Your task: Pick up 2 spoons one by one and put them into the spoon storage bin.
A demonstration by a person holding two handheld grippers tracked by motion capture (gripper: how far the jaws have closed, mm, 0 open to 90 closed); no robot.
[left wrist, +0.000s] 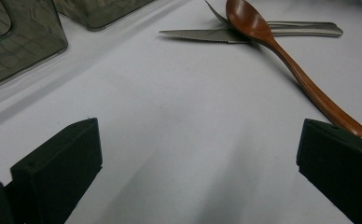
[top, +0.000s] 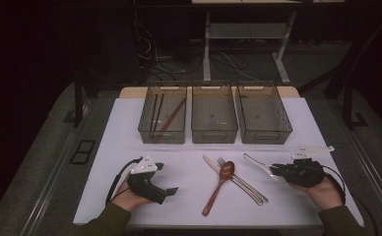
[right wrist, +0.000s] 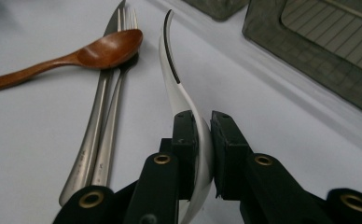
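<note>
My right gripper (right wrist: 203, 128) is shut on the handle of a white spoon (right wrist: 172, 74), whose bowl points away from me; in the high view that gripper (top: 275, 170) sits at the right front of the table with the white spoon (top: 255, 162) sticking out to the left. A brown wooden spoon (top: 221, 183) lies across a steel knife (top: 236, 181) and fork (top: 243, 184) in the table's middle. My left gripper (top: 172, 191) rests at the left front, jaws wide open over bare tabletop (left wrist: 184, 135); the wooden spoon (left wrist: 281, 51) and knife (left wrist: 202, 35) lie beyond it.
Three smoky see-through bins stand in a row at the back: the left bin (top: 163, 118) holds chopsticks, the middle bin (top: 213, 117) and right bin (top: 264, 117) look empty. The white table (top: 130, 147) ends close in front of both hands.
</note>
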